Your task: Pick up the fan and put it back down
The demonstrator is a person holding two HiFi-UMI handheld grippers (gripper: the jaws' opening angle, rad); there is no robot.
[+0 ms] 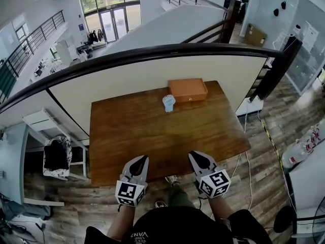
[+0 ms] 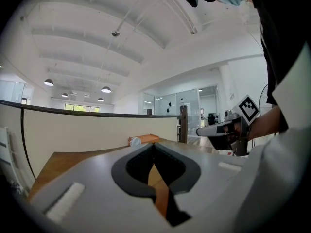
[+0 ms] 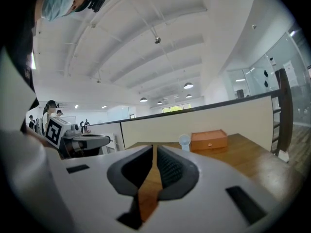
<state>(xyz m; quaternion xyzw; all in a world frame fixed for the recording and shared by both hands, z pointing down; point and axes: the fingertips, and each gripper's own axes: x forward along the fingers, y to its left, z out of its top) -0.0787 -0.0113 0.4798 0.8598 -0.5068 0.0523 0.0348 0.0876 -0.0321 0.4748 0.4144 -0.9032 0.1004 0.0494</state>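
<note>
Head view only: left tool, right tool, well apart from fan

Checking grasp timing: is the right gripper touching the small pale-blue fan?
Apart. The head view shows the right gripper at the brown wooden table's near edge, with bare wood between it and the small pale-blue fan.

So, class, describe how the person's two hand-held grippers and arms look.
The left hand-held gripper and right hand-held gripper are alike: pale grey pointed shells, black ribbed pads, a cube with black-and-white square markers. The person wears a black top.
</note>
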